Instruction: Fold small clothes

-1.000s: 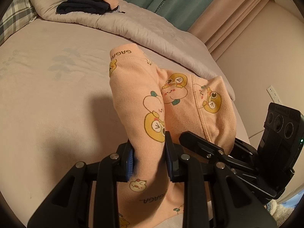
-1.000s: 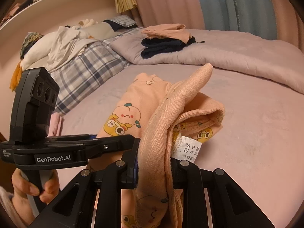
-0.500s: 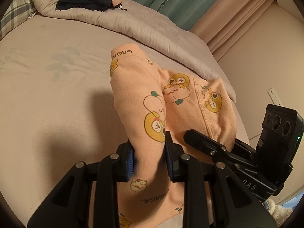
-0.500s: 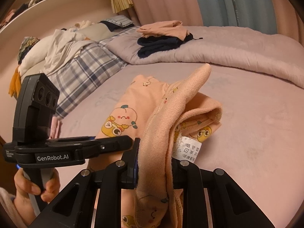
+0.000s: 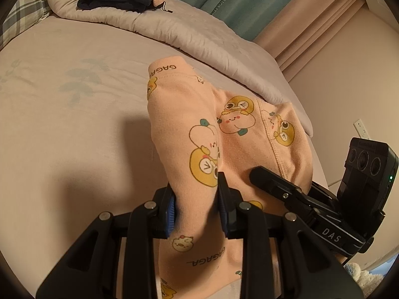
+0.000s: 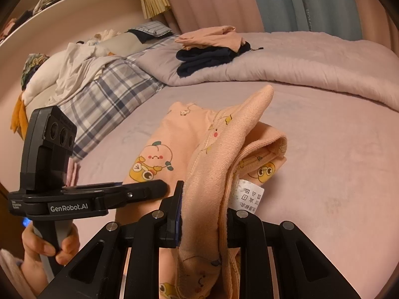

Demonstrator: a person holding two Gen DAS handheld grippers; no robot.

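Between my left tongs (image 5: 197, 199), a bunched edge of the peach cartoon-print garment (image 5: 189, 124) sits clenched by the blue pads. My right tongs (image 6: 204, 204), just beside them, grasp another thick fold of the same garment near its white care label (image 6: 248, 198). Beyond both tongs the rest of the cloth drapes onto the bed (image 6: 336, 149), partly doubled over. Farther off, a small stack of folded clothes (image 6: 212, 47) rests on the quilt (image 5: 199, 32). I judge a fold is mid-way; next I should carry both gripped edges forward together, lay them flat, then release.
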